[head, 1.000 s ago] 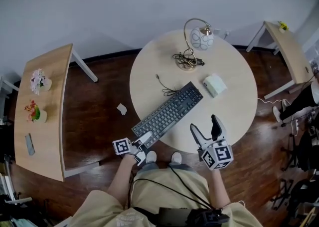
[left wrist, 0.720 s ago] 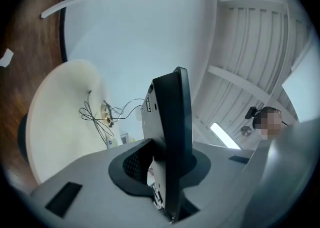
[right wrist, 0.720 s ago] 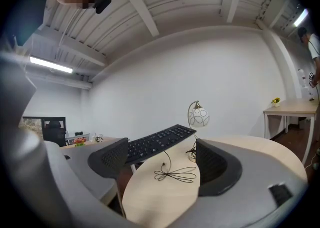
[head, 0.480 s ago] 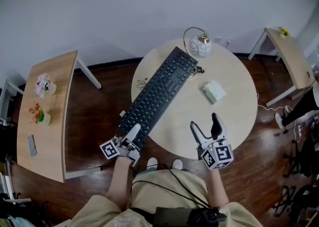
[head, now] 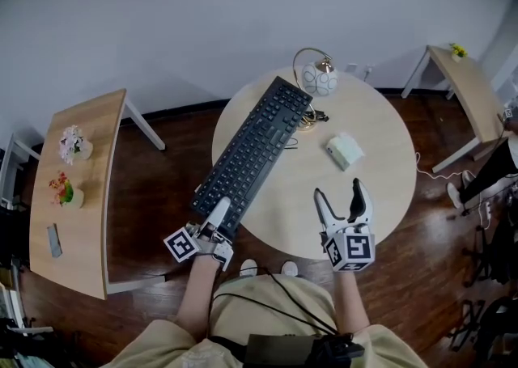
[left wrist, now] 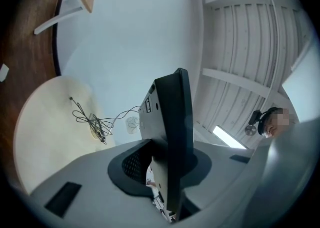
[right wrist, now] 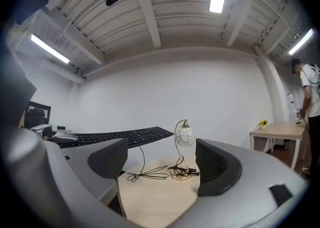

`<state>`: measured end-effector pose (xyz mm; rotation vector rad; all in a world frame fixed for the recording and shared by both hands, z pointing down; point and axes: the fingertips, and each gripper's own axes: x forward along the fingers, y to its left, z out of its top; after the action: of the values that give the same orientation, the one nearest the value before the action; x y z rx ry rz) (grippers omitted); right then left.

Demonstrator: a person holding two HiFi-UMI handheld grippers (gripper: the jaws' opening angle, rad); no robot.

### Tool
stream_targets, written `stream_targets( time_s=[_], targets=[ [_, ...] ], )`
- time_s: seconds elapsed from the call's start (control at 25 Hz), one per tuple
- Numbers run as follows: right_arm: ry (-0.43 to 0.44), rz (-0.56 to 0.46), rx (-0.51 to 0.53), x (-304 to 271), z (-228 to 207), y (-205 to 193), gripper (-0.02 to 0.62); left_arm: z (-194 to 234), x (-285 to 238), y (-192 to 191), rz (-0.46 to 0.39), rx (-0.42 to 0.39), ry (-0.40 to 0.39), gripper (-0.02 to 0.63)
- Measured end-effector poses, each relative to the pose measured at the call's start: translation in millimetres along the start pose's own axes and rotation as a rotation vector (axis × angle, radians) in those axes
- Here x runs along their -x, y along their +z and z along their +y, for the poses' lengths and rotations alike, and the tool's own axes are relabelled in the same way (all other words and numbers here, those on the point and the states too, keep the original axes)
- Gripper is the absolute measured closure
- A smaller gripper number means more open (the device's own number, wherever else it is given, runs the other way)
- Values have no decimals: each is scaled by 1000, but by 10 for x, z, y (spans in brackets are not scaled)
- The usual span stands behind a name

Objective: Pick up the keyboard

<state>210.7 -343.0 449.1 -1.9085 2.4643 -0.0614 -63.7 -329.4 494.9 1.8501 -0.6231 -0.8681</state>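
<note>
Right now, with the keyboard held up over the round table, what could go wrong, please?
The left tool pinches the keyboard only at its near end, so the long board may twist or slip. Its far end hangs close to the lamp and could knock it. Its cable lies looped by the lamp base and might snag.

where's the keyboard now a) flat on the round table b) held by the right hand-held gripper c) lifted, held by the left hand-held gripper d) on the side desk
c: the keyboard is pinched at its near end in the left hand-held gripper, clear of the table.
</note>
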Motion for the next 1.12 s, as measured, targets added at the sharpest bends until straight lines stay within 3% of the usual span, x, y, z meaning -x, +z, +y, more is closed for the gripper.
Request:
stream_targets(
  time_s=[0.4,0.52,0.72,1.0,1.12],
  targets=[
    [-53,29,51,20,-62,11,167,-19,-12,59,-72,4,45,525],
    [-55,25,43,2,-43,37,167,-26,-19,106,-81,-45,87,525],
    [-55,16,41,-34,3,86,167,-243,-82,305,-86,-257,151,526],
    [-41,5,36,-75,73,104,167,-552,-92,706,-65,-827,338,542],
    [-36,11,39,-91,103,113,167,-592,-105,816,-28,-985,389,546]
  ],
)
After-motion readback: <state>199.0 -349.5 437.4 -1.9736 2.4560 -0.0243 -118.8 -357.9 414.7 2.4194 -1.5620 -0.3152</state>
